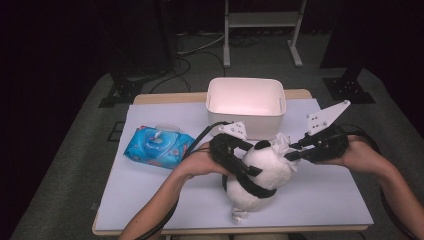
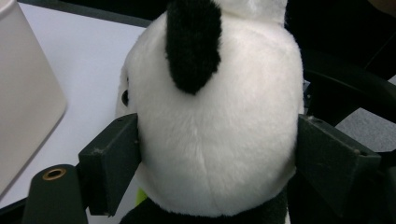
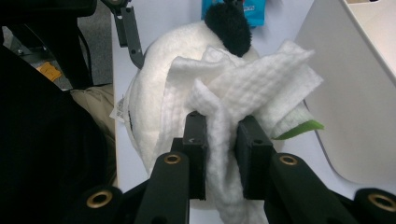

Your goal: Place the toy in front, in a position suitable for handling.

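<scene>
Your right tool [image 3: 217, 140] is clamped on a crumpled white wipe [image 3: 252, 88], jaws pinching the fabric between them, and the wipe is pressed against the head of the plush panda [image 1: 260, 172] at about 3 o'clock of the toy in the high view. Your left tool [image 2: 217, 154] straddles the panda's head: the jaws stand wide on either side of the white fur, the pads touching it at most lightly, so I call it open around the head rather than squeezing. A black ear [image 2: 194, 44] sits at 12 o'clock in the left gripper view. The panda sits upright near the middle of the surface [image 1: 325, 195]. Just behind it, at 12 o'clock, stands the white bin [image 1: 245, 107]. At 9 o'clock lies a blue wipes pack [image 1: 157, 145].
</scene>
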`<state>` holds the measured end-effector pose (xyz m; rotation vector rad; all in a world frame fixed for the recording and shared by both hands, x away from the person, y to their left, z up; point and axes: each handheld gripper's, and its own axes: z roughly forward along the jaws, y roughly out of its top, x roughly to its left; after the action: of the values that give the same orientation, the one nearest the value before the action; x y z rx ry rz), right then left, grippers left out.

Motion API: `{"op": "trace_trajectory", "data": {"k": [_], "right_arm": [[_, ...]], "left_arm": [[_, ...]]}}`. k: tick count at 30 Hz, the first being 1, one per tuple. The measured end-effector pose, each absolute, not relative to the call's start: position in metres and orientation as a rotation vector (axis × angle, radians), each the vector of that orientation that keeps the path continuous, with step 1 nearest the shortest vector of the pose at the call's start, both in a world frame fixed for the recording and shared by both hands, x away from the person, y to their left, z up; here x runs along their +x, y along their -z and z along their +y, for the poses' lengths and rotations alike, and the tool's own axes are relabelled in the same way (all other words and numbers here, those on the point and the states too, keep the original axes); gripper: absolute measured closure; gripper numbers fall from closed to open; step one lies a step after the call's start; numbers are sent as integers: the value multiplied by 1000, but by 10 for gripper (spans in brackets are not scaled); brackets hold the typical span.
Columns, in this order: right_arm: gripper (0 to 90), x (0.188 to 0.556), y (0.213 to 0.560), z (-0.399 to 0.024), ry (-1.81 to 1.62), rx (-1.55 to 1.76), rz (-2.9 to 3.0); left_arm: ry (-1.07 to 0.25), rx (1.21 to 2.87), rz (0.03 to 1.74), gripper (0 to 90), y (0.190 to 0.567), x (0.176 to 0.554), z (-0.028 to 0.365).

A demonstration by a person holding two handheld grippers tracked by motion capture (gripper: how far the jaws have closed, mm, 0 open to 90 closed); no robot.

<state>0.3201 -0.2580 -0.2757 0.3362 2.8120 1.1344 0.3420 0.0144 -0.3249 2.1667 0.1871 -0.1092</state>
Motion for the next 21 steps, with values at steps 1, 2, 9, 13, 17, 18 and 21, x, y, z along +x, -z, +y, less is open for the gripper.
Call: {"op": "trace_trajectory", "data": {"k": [1,2,9,13,17,18,21], "right_arm": [[753,320,277,-259,-1131,333,2813],[753,320,277,-259,-1131,333,2813],[752,322,281,-262,-1150,353,2811],[751,321,276,-264,-1216,342,2772],[751,321,268,-262,-1272,334,2733],[751,321,268,-262,-1272,334,2733],[751,323,271,-257,-1285,329,2724]], "left_arm": [[110,2182,186,142,327,342,14],[113,2193,191,142,329,342,14],[117,2184,180,180,335,343,14],[104,2123,184,293,327,346,21],[80,2134,173,307,318,346,25],[72,2132,172,307,316,346,26],[35,2138,180,309,307,347,35]]}}
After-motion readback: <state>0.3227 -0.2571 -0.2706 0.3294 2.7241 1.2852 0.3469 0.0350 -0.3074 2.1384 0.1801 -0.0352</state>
